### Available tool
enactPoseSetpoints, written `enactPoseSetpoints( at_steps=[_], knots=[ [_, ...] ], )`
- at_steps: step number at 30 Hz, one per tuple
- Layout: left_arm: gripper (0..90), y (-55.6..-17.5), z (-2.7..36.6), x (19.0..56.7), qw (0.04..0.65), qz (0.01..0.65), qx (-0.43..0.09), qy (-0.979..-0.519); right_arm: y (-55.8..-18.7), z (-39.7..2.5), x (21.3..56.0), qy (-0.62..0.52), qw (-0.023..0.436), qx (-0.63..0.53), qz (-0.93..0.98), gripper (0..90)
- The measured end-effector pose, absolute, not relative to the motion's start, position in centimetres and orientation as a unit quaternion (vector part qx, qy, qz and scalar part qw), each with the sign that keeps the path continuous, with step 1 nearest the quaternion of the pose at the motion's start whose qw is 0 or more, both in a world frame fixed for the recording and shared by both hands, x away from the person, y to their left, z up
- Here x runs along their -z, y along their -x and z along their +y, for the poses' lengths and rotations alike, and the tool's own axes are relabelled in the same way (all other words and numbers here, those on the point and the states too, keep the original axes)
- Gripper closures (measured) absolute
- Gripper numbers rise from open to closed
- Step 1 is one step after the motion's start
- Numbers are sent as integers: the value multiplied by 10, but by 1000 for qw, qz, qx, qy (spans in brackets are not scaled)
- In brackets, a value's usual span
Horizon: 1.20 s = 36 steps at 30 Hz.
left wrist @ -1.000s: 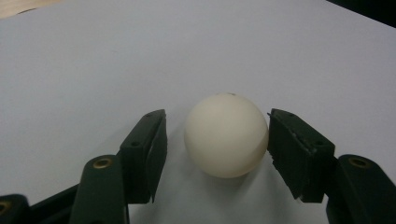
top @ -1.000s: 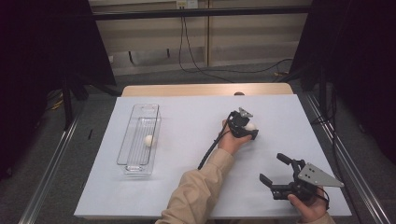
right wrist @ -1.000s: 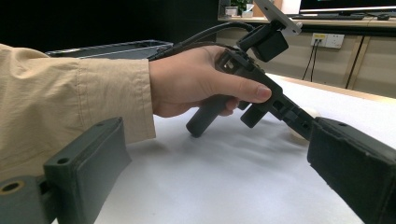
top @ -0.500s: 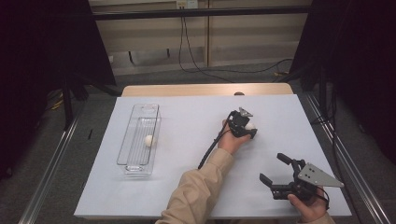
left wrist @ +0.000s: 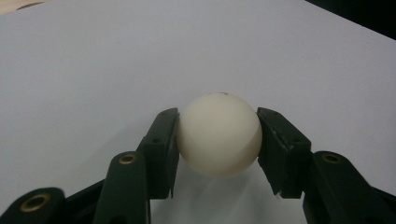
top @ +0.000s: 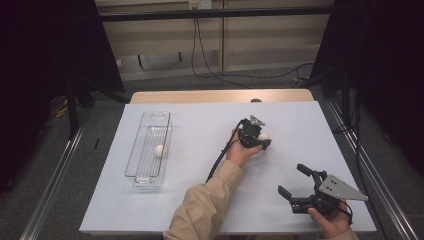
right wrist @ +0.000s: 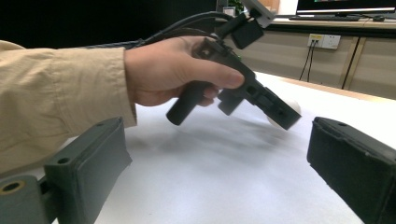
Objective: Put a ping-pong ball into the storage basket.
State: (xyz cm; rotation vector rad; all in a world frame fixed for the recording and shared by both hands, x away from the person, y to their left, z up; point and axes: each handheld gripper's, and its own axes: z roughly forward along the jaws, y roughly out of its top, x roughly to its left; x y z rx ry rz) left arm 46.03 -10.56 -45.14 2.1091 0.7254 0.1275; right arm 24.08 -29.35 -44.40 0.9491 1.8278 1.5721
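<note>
Gripping a white ball (left wrist: 219,134), the left claw (left wrist: 218,140) pinches tight.

A white sheet covers the counter (top: 200,200). A clear wire-bottomed tray (top: 141,172) lies at its left. A white ball (top: 263,135) rests right of centre.

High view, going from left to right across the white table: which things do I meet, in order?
Clear wire-bottomed tray with a white ball in it → left gripper, its jaws on a second white ball → right gripper, jaws apart.
</note>
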Motion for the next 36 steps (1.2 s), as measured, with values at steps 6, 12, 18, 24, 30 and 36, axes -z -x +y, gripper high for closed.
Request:
enactPoseSetpoints(
  at_steps=[6, 12, 18, 24, 30, 36],
  knots=[
    [510, -455, -95, 451, 436, 291, -47, -850, -241, -293, 444, -351, 273, -583, 680, 43],
    [510, -450, -88, 448, 429, 286, -46, -855, -241, -293, 444, -351, 274, -583, 680, 43],
    [510, -446, -80, 446, 435, 287, -39, -852, -241, -293, 444, -351, 274, -584, 679, 43],
    [510, -441, -72, 446, 433, 290, -35, -853, -241, -293, 444, -350, 275, -582, 681, 44],
    [510, -438, -62, 445, 428, 290, -34, -855, -241, -293, 444, -350, 275, -582, 680, 44],
    [510, -436, -54, 445, 430, 290, -37, -854, -240, -293, 444, -351, 274, -582, 681, 44]
  ],
)
